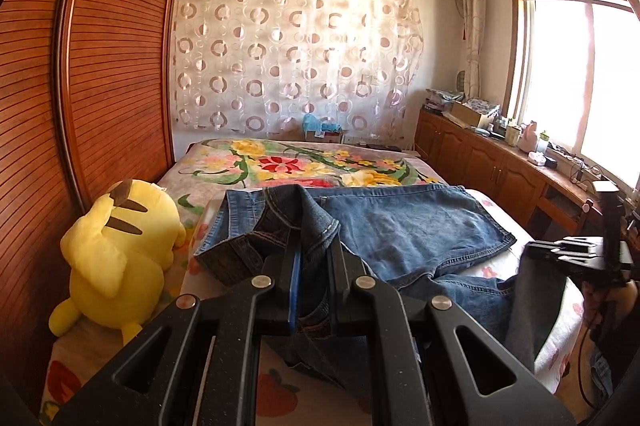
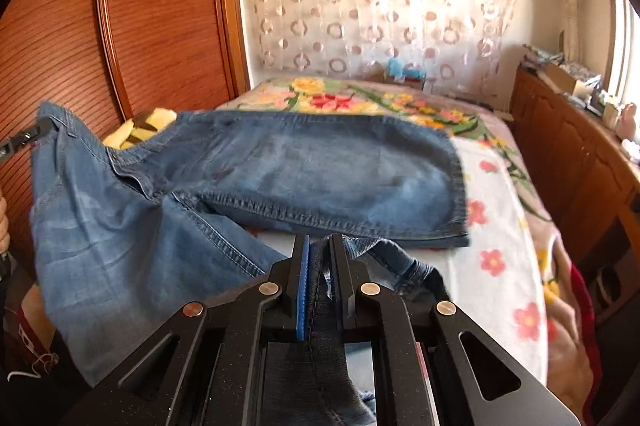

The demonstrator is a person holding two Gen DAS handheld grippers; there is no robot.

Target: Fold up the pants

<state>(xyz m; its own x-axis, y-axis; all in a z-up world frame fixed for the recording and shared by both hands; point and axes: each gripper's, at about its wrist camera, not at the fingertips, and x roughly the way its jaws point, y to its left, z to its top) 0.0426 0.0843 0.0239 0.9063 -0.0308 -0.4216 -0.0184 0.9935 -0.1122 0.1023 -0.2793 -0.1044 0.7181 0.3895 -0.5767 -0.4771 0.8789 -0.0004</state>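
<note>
Blue denim jeans (image 1: 416, 222) lie across the bed, one leg spread flat to the right. My left gripper (image 1: 314, 246) is shut on the waistband end of the jeans, which bunches up over its fingers. In the right wrist view the jeans (image 2: 320, 169) stretch from the raised waistband at the left to a flat leg hem at the right. My right gripper (image 2: 320, 242) is shut on the hem of the other leg, lifted off the bed. The right gripper (image 1: 568, 250) also shows at the right edge of the left wrist view, with dark denim hanging from it.
A yellow plush toy (image 1: 120, 250) sits at the bed's left beside the wooden wardrobe (image 1: 100, 65). The floral blanket (image 1: 312, 161) covers the bed. A wooden counter (image 1: 512, 161) with clutter runs under the window at right. A hand (image 2: 3, 222) shows at the left edge.
</note>
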